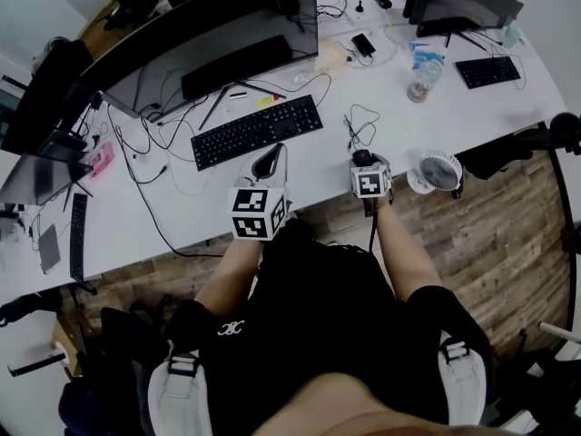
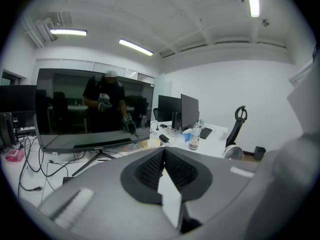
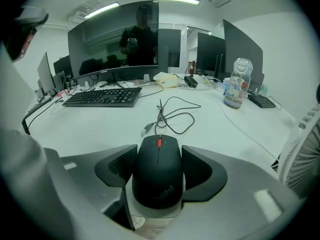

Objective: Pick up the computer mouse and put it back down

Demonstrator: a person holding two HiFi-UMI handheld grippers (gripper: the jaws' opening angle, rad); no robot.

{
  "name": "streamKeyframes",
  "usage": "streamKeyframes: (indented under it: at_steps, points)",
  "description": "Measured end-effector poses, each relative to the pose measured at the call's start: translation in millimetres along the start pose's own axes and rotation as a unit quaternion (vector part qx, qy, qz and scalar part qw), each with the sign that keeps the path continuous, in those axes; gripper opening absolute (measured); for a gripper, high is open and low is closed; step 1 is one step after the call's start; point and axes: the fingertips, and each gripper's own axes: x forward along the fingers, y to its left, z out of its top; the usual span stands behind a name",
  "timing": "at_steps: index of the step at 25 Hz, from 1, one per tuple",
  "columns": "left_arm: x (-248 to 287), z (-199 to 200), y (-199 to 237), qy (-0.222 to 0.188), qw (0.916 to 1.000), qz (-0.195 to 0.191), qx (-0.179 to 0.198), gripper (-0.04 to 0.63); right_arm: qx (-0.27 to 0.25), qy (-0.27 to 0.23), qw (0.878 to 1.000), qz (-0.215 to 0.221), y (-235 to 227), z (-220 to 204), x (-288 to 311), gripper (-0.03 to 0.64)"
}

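My right claw (image 3: 159,151) was closed on the black ThinkPad mouse (image 3: 158,176), one ribbed pad (image 3: 197,170) pressed to each flank. The mouse lay lengthwise between the jaws, its red scroll wheel pointing away from the camera. I judged that a sound hold: squeezing the long sides keeps the body from twisting. In the head view the mouse (image 1: 361,158) sat at centre right, at the near edge of the white surface (image 1: 490,112). A small fan (image 1: 438,171) stood just to its right. I could not tell whether the mouse was resting on the surface or a little above it.

Its cable (image 3: 172,116) lay coiled loose in the middle of the right gripper view, the USB plug free. That slack should let the mouse rise without dragging anything.

My left claw (image 2: 164,156) had its jaws together on nothing. It was tilted up toward the curved monitor (image 2: 95,109), and in the head view it (image 1: 270,159) sat just below the keyboard (image 1: 257,131). I took it as parked aside, since one claw was enough for the job.
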Motion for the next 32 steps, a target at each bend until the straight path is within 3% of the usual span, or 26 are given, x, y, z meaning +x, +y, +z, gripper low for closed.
streamKeyframes:
  at_steps: [9,16,22,26,30,32]
  points:
    - [0,1,4,0.001,1.0000,0.006,0.004,0.055,-0.004,0.008,1.000,0.023,-6,16,16,0.270]
    - [0,5,5,-0.004,1.0000,0.006,0.001,0.055,-0.023,-0.016,0.999,0.027,-13,36,19,0.270]
    - [3,6,1,-0.012,0.9999,-0.001,-0.002,0.055,-0.013,-0.084,0.995,0.042,-4,68,-13,0.270]
    - [5,6,-7,-0.015,0.9998,-0.010,-0.002,0.055,-0.005,-0.179,0.983,0.045,-3,117,-65,0.262]
    - [7,6,-13,-0.018,0.9997,-0.017,-0.005,0.055,-0.004,-0.288,0.957,0.012,-8,167,-136,0.005]
    - [8,6,-16,-0.020,0.9996,-0.020,-0.007,0.055,-0.005,-0.326,0.945,-0.002,-11,184,-169,0.003]
